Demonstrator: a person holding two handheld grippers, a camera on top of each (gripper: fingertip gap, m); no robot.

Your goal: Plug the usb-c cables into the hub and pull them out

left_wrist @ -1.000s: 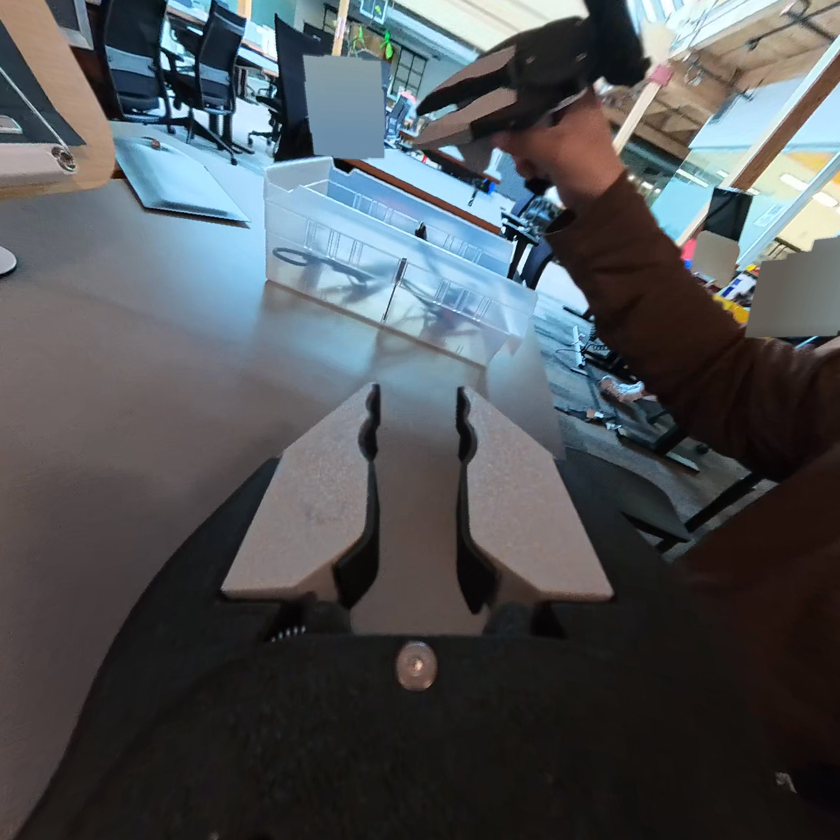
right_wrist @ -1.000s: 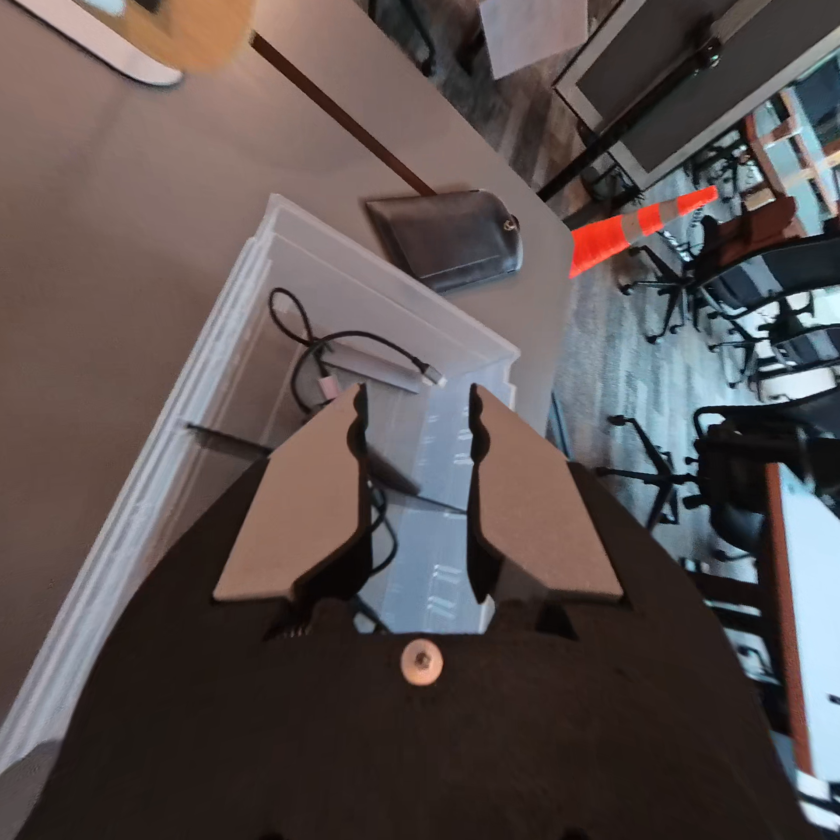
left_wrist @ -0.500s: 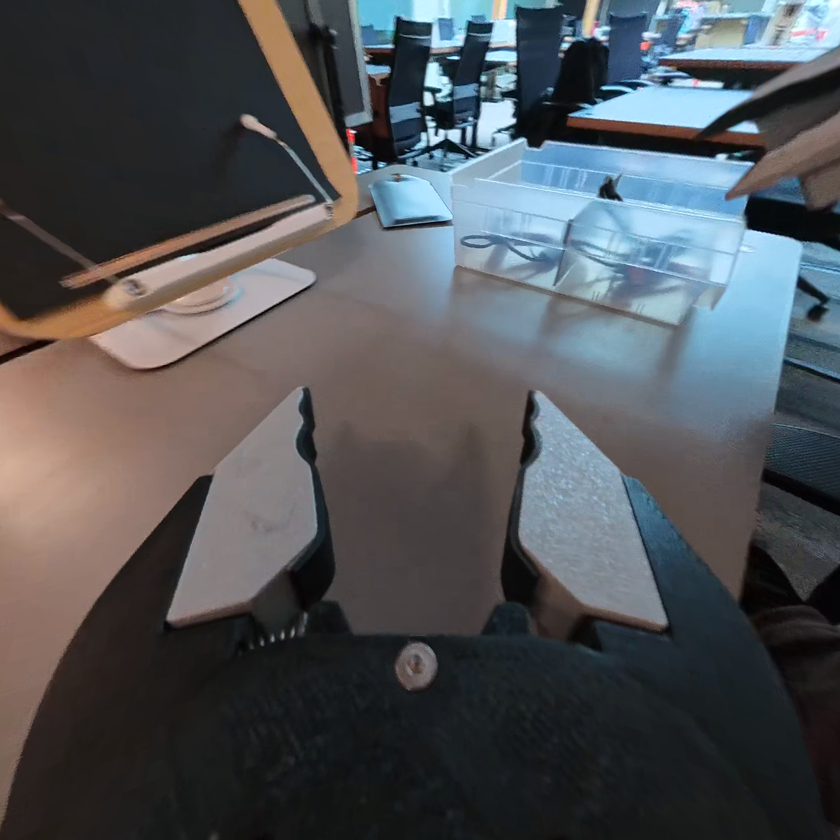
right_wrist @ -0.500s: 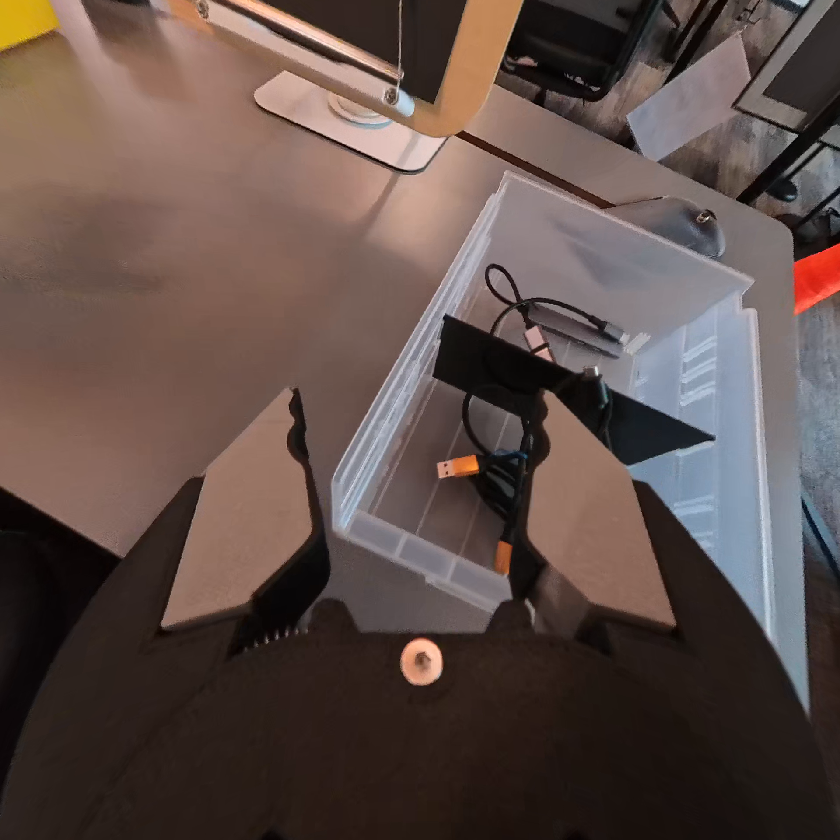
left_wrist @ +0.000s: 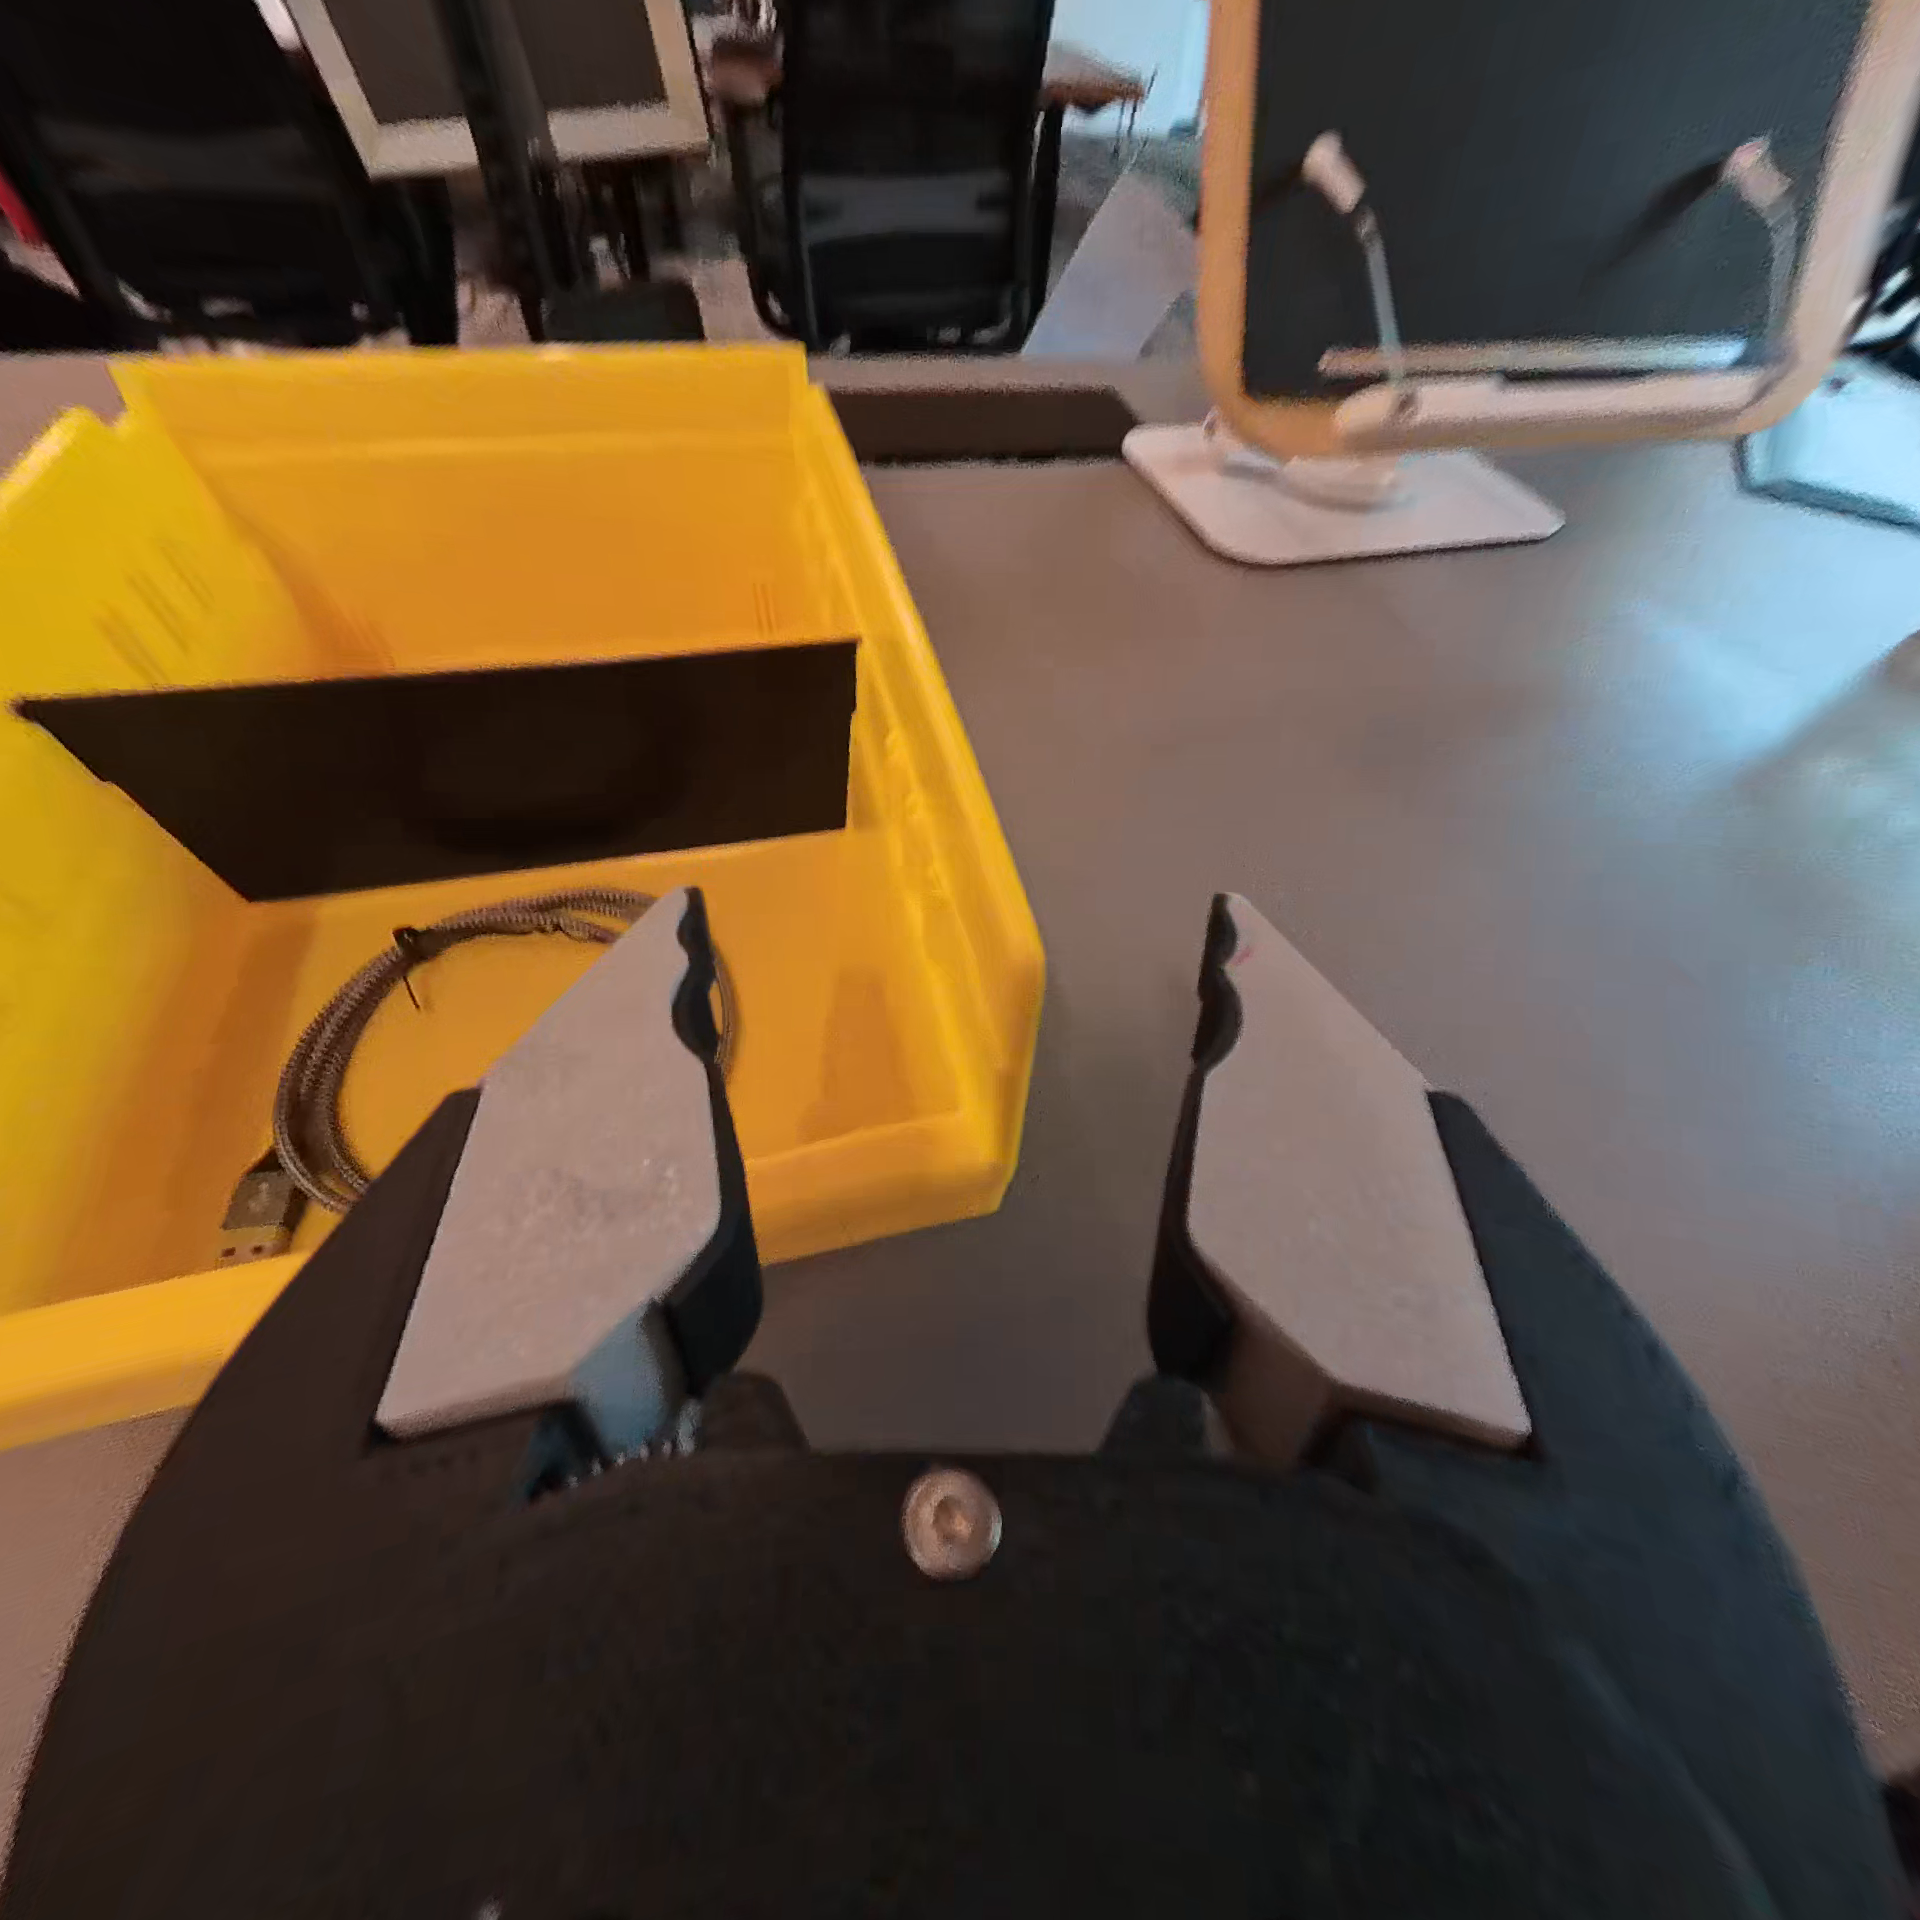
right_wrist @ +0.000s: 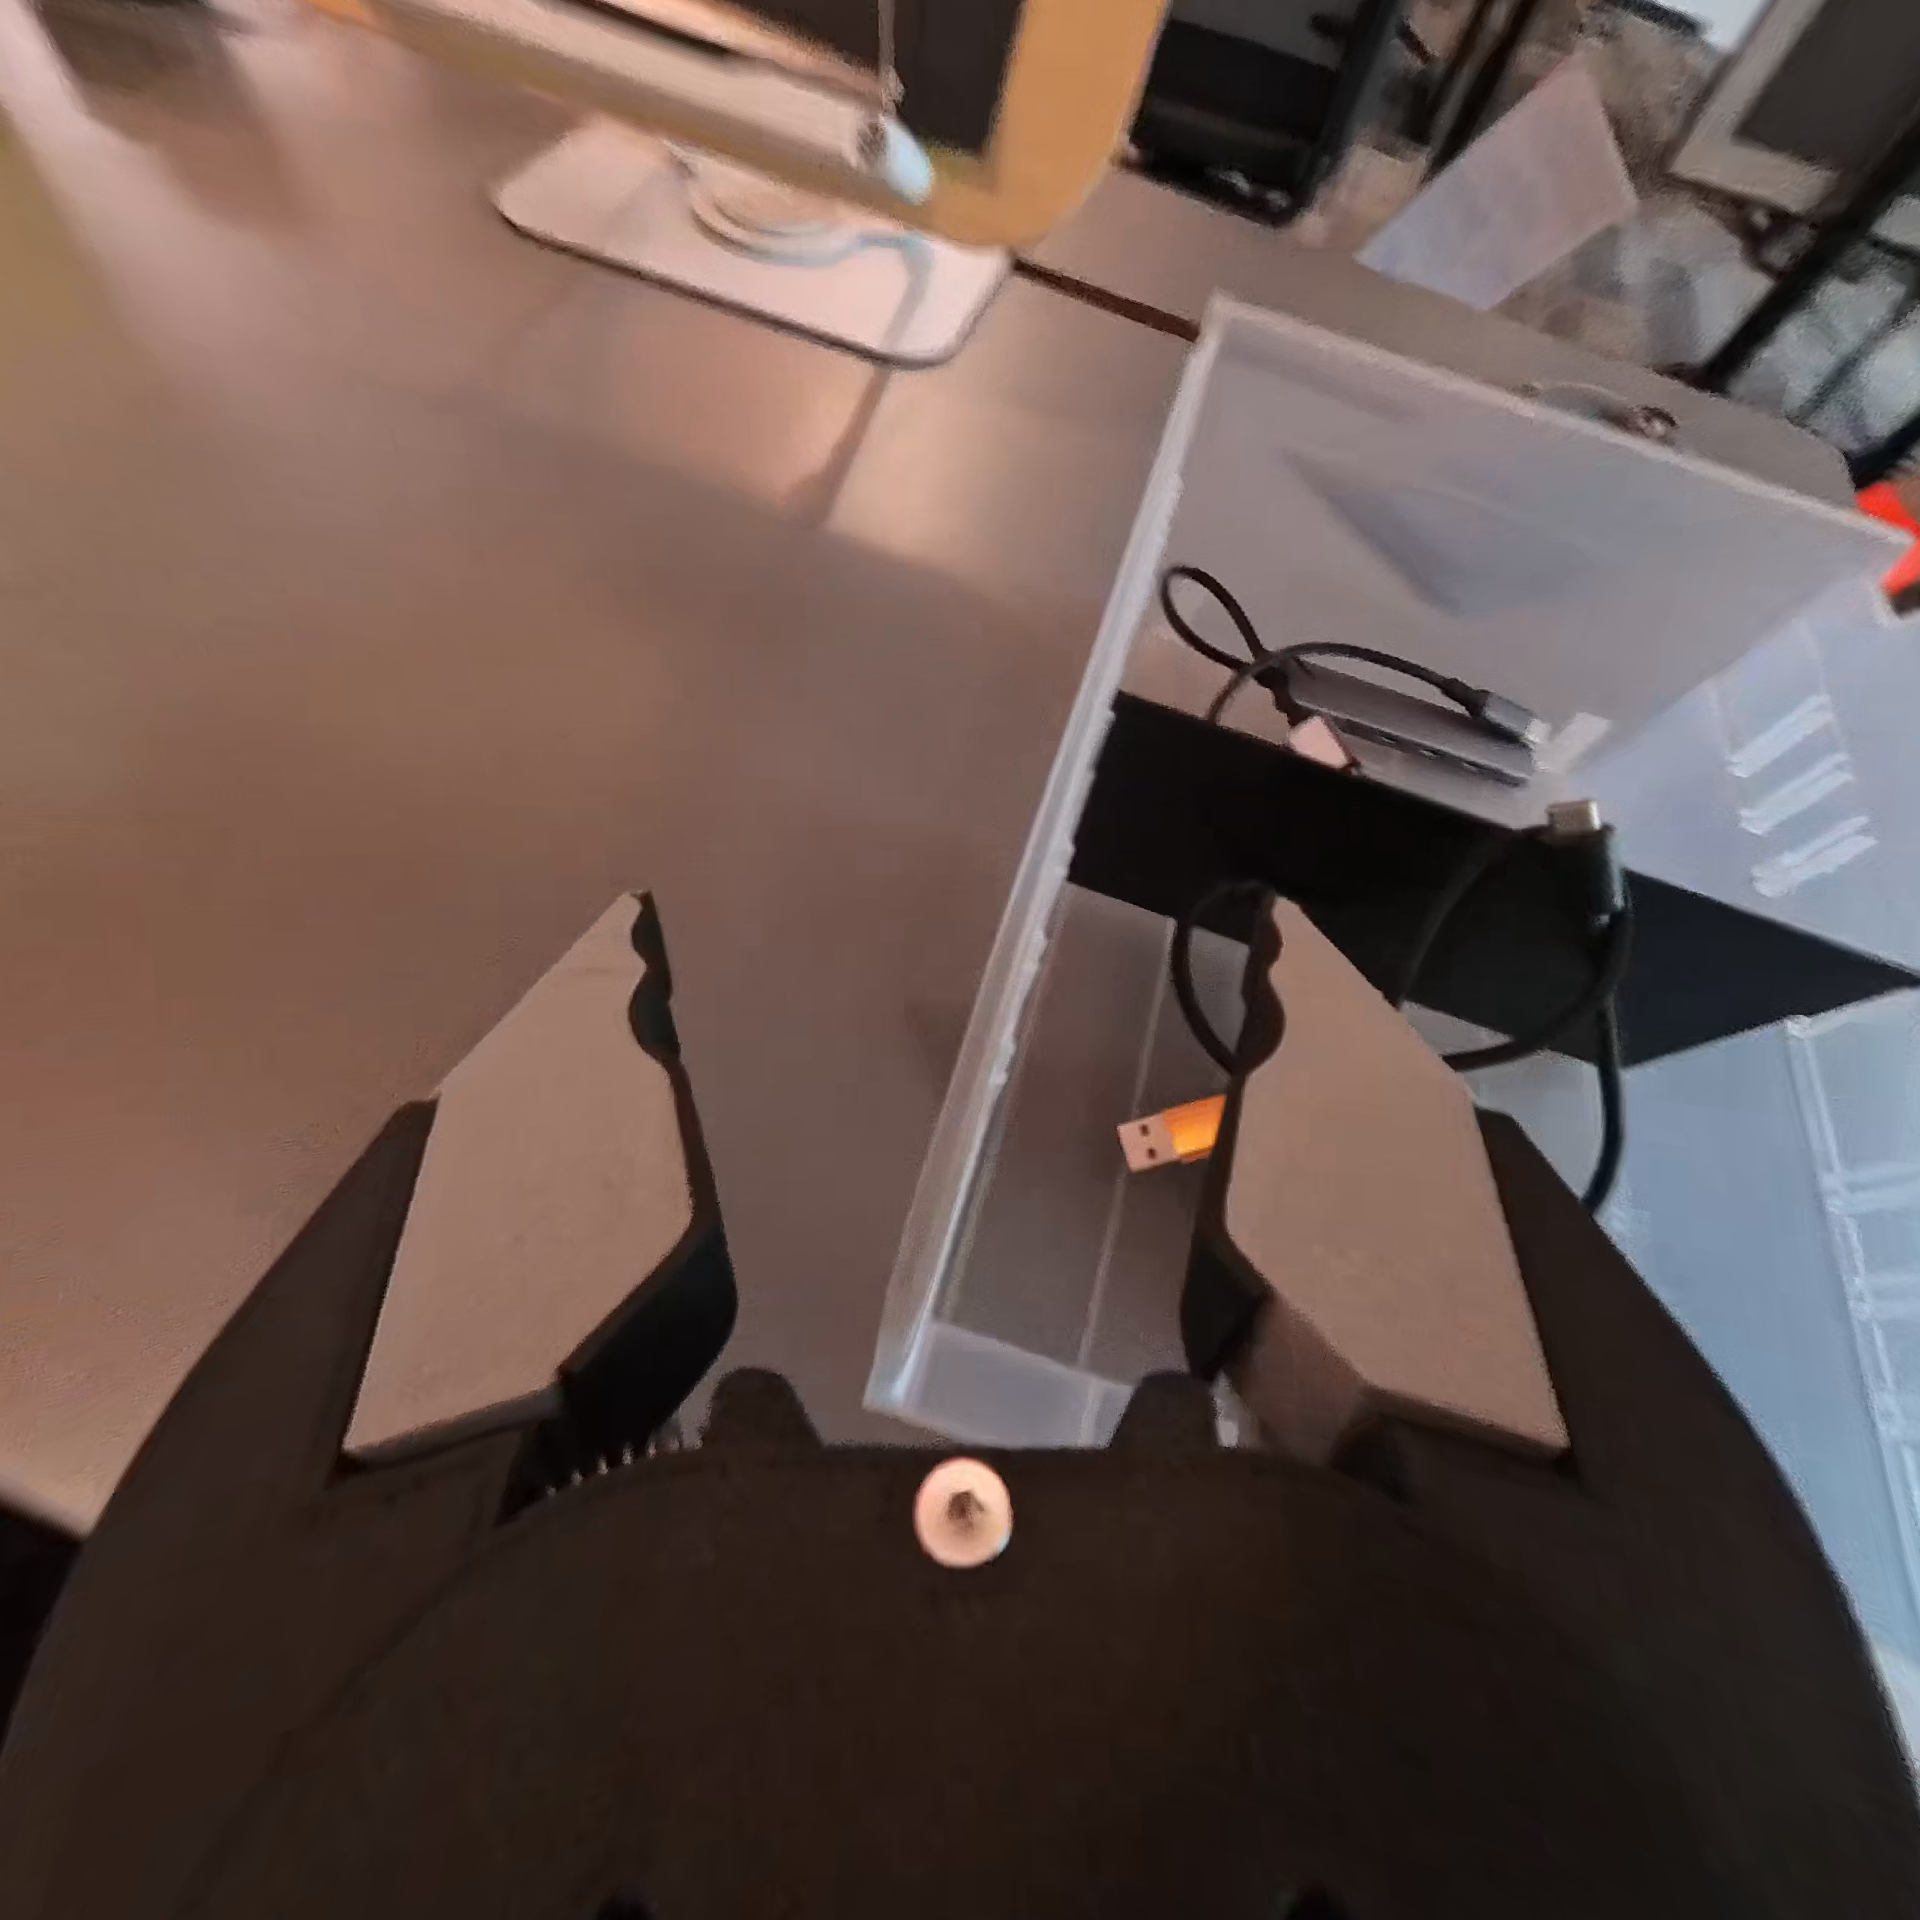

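Hub (right_wrist: pixel 1444 722): a slim grey bar lying flat in the far compartment of the clear bin (right_wrist: pixel 1049 914), behind a black divider (right_wrist: pixel 1299 831), with its own short black lead looped beside it. A pale plug (right_wrist: pixel 1325 743) rests against the hub; motion blur leaves it unclear whether it is seated in a port. Black cable (right_wrist: pixel 1538 997): coiled in the near compartment, one end with a metal plug propped up against the divider's top edge, while an orange connector (right_wrist: pixel 1169 1132) lies on the bin floor. Right gripper (right_wrist: pixel 956 914): jaws spread wide and holding nothing, hovering above the bin's near left wall. Braided cable (left_wrist: pixel 343 1023): coiled and tied in the near compartment of a yellow bin (left_wrist: pixel 935 831) (also split by a black divider (left_wrist: pixel 468 769)), its gold plug at the front. Left gripper (left_wrist: pixel 956 914): jaws likewise wide apart and empty, poised over that bin's right front corner. Both bins stand on a grey table (left_wrist: pixel 1455 831), with a monitor (left_wrist: pixel 1538 197) on a white stand behind.
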